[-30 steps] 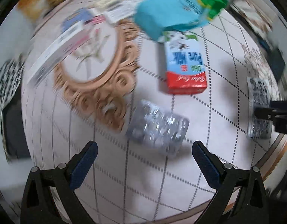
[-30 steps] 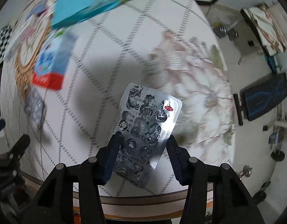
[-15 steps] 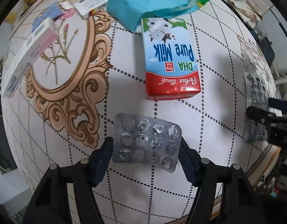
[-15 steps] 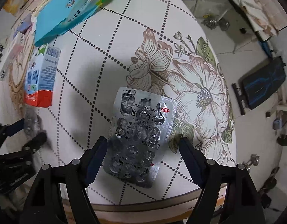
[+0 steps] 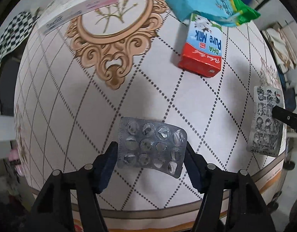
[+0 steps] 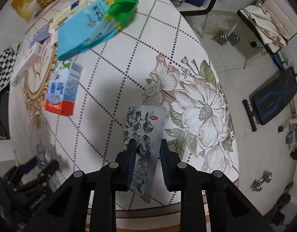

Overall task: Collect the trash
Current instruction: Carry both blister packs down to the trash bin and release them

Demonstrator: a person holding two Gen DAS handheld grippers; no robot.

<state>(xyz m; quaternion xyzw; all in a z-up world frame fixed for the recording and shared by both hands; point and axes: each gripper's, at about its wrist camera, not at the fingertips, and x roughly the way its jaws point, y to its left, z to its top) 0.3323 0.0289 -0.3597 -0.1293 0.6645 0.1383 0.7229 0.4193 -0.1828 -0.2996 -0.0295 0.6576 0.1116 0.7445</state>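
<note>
My left gripper (image 5: 151,154) has closed its jaws against both short edges of an empty silver blister pack (image 5: 151,146) that lies near the table's front edge. My right gripper (image 6: 146,148) is shut on a second silver blister pack with an OTC mark (image 6: 146,123), which bows and tilts between the fingers. That pack and a right finger (image 5: 283,116) show at the right edge of the left wrist view. A red and blue milk carton (image 5: 203,44) lies flat mid-table, and a crumpled blue and green bag (image 5: 210,5) lies beyond it.
The round table (image 5: 71,100) has a patterned cloth. A long white and pink box (image 5: 76,9) and small cartons (image 6: 69,13) lie at the far side. Chairs, dumbbells (image 6: 225,37) and a black bench (image 6: 274,96) stand on the floor to the right.
Both grippers have closed in on their blister packs. The right pack has bent and tilted up between the fingers. The left gripper has moved forward around its pack.
</note>
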